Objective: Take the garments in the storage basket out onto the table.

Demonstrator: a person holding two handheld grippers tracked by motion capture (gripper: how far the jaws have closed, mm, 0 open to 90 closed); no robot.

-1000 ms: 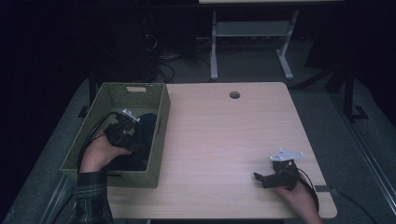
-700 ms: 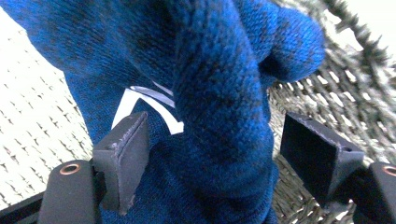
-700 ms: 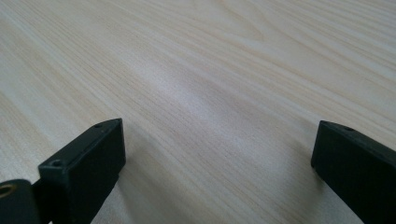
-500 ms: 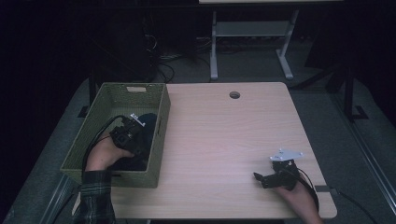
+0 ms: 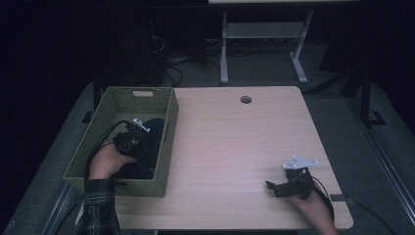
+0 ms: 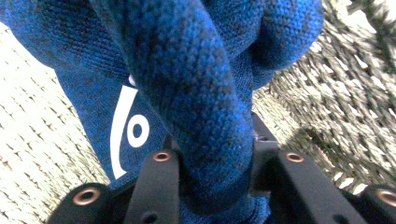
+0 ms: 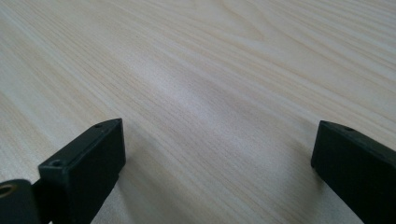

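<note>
Pale wood table [image 5: 235, 147] takes most of the high view, w/ a small round hole [image 5: 245, 99] near its far edge; green woven basket [image 5: 169, 147] sits on its left end, long side running away from the person; inside lies a dark blue knit cloth [image 5: 149, 142], bunched against the basket's right wall, looking nearly black from above; left gripper [image 5: 131, 139] is down in the basket on that cloth, hand [image 5: 105, 159] behind it. Left gripper view gives what the high one can't: cloth [image 6: 201, 93] is bright blue w/ darker flecks, coarse knit, a white printed mark [image 6: 128, 128] on a flat part, a thick rolled fold rising up the middle; jaws have just been closing & now pinch that fold between them, basket weave [image 6: 341, 102] behind. Right gripper [image 5: 284, 185] rests on the table's near right corner, well apart from the basket; right gripper view: jaws spread wide, bare wood [image 7: 210, 93] between, nothing held.
</note>
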